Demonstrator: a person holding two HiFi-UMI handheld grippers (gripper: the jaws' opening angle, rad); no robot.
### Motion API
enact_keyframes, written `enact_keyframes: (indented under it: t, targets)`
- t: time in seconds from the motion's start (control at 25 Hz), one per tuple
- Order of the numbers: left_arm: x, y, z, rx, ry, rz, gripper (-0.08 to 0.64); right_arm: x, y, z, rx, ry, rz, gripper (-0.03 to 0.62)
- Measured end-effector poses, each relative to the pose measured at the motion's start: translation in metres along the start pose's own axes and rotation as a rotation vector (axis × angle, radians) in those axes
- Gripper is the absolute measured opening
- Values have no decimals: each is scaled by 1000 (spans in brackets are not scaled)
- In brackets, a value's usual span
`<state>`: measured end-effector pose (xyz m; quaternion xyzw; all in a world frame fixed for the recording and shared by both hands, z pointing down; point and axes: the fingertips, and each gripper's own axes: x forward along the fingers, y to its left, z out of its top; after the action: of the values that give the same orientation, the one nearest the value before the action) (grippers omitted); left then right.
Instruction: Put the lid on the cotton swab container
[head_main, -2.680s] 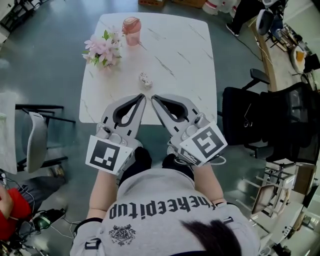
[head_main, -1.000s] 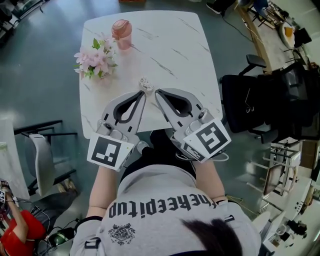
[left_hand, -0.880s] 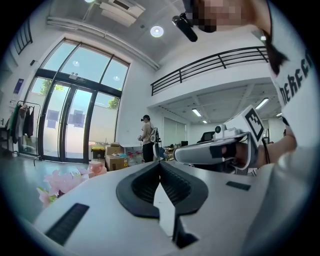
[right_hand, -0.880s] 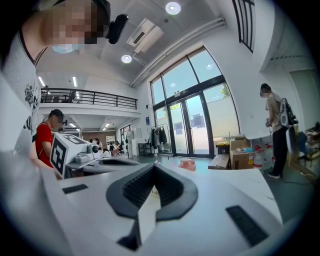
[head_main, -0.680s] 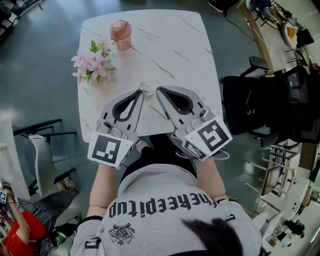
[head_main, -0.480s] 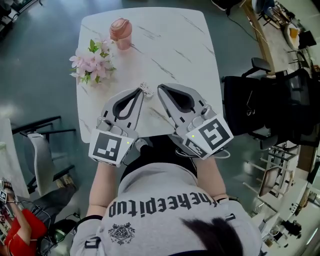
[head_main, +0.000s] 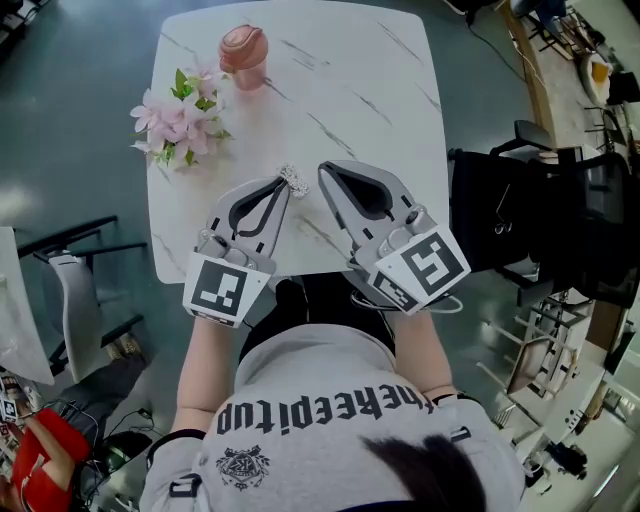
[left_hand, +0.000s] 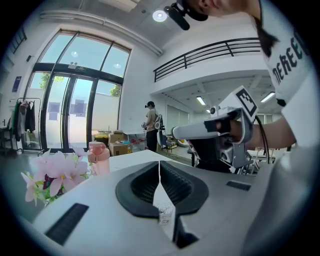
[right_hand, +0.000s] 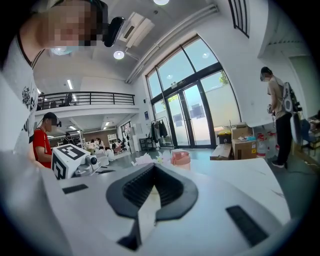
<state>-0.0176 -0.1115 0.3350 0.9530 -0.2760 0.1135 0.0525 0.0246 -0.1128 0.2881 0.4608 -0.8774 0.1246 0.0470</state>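
A pink lidded container (head_main: 243, 55) stands at the far left corner of the white marble table (head_main: 370, 90), and shows too in the left gripper view (left_hand: 98, 156) and the right gripper view (right_hand: 180, 158). A small white speckled object (head_main: 294, 180) lies near the table's middle; I cannot tell what it is. My left gripper (head_main: 285, 188) is shut and empty, its tip right beside that object, which shows through the gap under its jaws (left_hand: 164, 209). My right gripper (head_main: 323, 168) is also shut and empty, just right of the object.
A bunch of pink flowers (head_main: 178, 112) lies at the table's left, below the pink container. A black office chair (head_main: 520, 220) stands close to the table's right edge, a grey chair (head_main: 70, 290) to its left. The table's near edge runs under both grippers.
Both grippers have come forward and lower over the table's near part. The left tip now sits closer to the small speckled object. Both pairs of jaws stay shut.
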Motion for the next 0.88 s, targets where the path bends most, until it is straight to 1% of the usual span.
enact_keyframes:
  t: [0.12, 0.32, 0.4, 0.44, 0.52, 0.72, 0.88]
  targets:
    - [5, 2, -12, 17, 21, 2, 17, 3, -4, -5, 10, 8, 8, 11]
    - [10, 6, -26, 2, 34, -4, 18, 7, -8, -11, 21, 19, 19, 11]
    - [11, 7, -31, 10, 35, -11, 19, 8, -10, -13, 26, 23, 20, 11]
    - [12, 6, -33, 17, 34, -18, 34, 8, -11, -15, 29, 25, 21, 11]
    - [14, 6, -40, 26, 41, -34, 94, 8, -13, -17, 34, 29, 22, 11]
    - [21, 6, -55, 31, 70, -59, 146, 8, -17, -22, 45, 35, 23, 11]
    - [26, 3, -67, 35, 91, -85, 171, 7, -18, -25, 50, 41, 26, 11]
